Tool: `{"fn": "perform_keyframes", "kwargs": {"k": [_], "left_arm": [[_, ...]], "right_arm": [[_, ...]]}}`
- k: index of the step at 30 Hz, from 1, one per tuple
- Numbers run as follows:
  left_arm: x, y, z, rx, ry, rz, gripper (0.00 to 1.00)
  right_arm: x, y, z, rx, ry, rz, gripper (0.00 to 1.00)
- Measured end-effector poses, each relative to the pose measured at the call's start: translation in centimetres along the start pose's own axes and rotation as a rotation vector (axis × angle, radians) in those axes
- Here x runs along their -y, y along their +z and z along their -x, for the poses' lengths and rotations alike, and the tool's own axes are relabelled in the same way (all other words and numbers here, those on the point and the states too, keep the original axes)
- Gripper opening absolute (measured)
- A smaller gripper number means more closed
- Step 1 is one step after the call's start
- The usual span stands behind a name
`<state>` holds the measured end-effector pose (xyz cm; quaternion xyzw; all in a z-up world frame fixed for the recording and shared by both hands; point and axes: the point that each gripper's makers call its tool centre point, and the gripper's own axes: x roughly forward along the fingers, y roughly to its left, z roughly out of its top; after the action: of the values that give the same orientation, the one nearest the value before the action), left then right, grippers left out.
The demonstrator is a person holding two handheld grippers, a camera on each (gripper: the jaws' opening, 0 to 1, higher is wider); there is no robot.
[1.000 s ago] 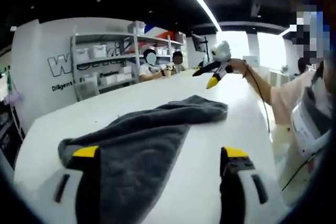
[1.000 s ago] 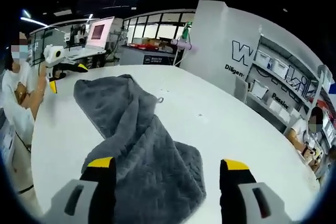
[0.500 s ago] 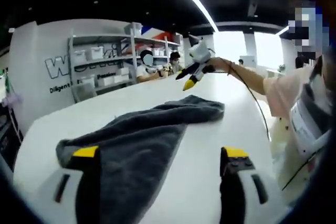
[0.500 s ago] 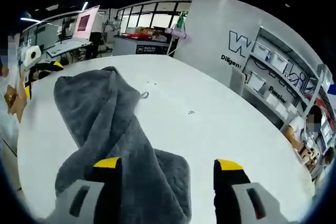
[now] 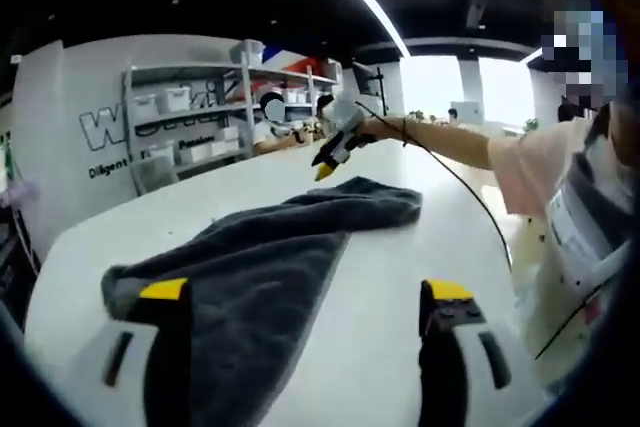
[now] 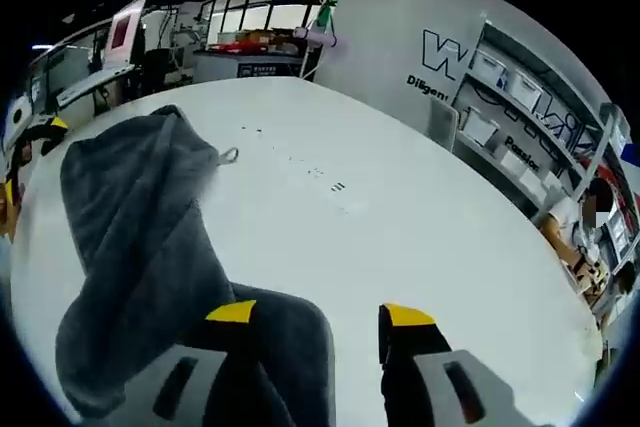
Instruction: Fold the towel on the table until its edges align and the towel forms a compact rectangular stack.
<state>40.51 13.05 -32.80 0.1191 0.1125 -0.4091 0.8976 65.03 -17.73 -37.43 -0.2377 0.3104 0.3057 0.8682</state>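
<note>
A grey towel (image 5: 270,257) lies crumpled in a long strip across the white table (image 5: 400,247). My left gripper (image 5: 305,292) hangs open above its near end, with the left jaw over the cloth. At the far end, a person's outstretched arm holds my right gripper (image 5: 335,147) just above the towel. In the right gripper view the towel (image 6: 130,207) runs from the far left to under my right gripper (image 6: 320,314). It is open with a narrowed gap, and its left jaw is over the towel's corner. The left gripper (image 6: 30,137) shows at the left edge.
Shelves with white bins (image 5: 190,117) stand behind the table, and people sit at its far end. The person's body (image 5: 580,217) and a cable fill the right side. The table (image 6: 420,207) stretches bare to the right, with more shelves (image 6: 540,127) beyond.
The right gripper has dropped and moved toward the towel's far end, and its jaws stand closer together than before. The left gripper has barely moved. The towel lies as it did.
</note>
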Motion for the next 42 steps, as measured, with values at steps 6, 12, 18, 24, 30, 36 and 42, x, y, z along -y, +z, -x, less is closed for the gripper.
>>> {"fn": "perform_keyframes", "kwargs": {"k": [6, 12, 18, 24, 30, 36, 42], "left_arm": [[0.1, 0.1, 0.1, 0.006, -0.002, -0.001, 1.00], [0.4, 0.1, 0.1, 0.008, -0.012, -0.003, 1.00], [0.3, 0.1, 0.3, 0.007, -0.009, -0.005, 1.00], [0.6, -0.1, 0.2, -0.005, -0.016, -0.011, 1.00], [0.5, -0.2, 0.2, -0.010, -0.016, -0.015, 1.00], [0.4, 0.0, 0.4, -0.002, -0.013, -0.014, 1.00], [0.5, -0.2, 0.3, -0.012, -0.014, -0.016, 1.00]], "right_arm": [[0.0, -1.3, -1.8, -0.062, 0.020, -0.011, 0.47], [0.3, -2.0, -2.8, -0.081, 0.030, -0.034, 0.39], [0.2, -2.5, -3.4, -0.098, 0.054, -0.075, 0.32], [-0.9, -2.5, -3.4, -0.103, 0.104, -0.097, 0.15], [-1.5, -2.7, -2.8, -0.104, 0.114, -0.116, 0.04], [-1.6, -2.4, -1.6, -0.076, 0.103, -0.120, 0.03], [-0.6, -0.9, 0.2, -0.017, 0.068, -0.118, 0.03]]}}
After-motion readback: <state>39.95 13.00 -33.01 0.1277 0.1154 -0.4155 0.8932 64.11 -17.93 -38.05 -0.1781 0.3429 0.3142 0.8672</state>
